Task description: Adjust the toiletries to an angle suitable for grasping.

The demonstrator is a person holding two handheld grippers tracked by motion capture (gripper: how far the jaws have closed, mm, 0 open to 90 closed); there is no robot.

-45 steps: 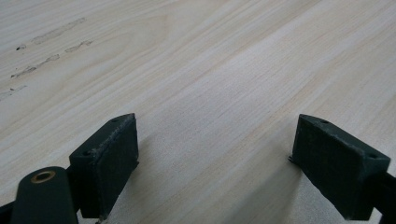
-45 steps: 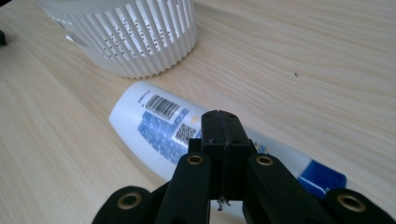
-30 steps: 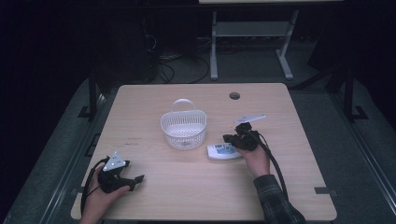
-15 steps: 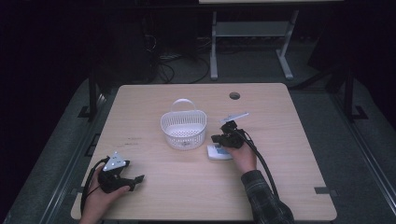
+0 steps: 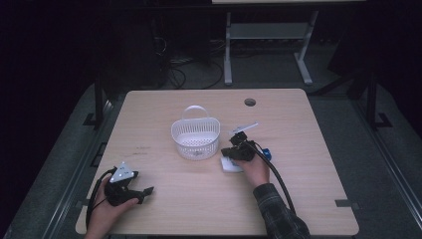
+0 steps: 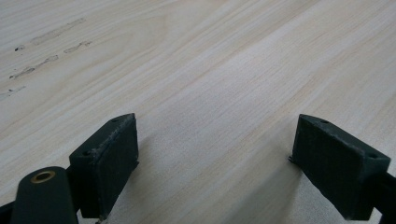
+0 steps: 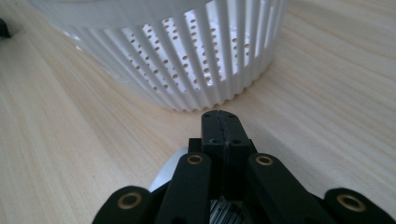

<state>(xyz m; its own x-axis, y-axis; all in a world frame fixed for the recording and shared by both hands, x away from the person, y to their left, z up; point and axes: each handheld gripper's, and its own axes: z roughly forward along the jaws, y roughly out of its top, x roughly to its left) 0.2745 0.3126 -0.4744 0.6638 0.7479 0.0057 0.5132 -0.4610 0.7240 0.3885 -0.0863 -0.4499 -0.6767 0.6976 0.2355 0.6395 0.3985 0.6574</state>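
A flat white device (image 5: 232, 165) with a small display was seen lying on the pale wood surface (image 5: 308, 199), just beside the white slotted basket (image 5: 195, 137) and partly covered by the right gripper (image 5: 236, 149). Its rounded white edge was glimpsed beneath the fingers (image 7: 220, 135), which were pressed together with nothing between them. Compared with a second before, the right gripper had been brought leftward and lower, over the device and closer to the basket wall. The left gripper (image 5: 130, 188) was unchanged near the front left corner, its fingers (image 6: 108, 161) spread over bare wood. Open room was noted across the front and right of the surface.
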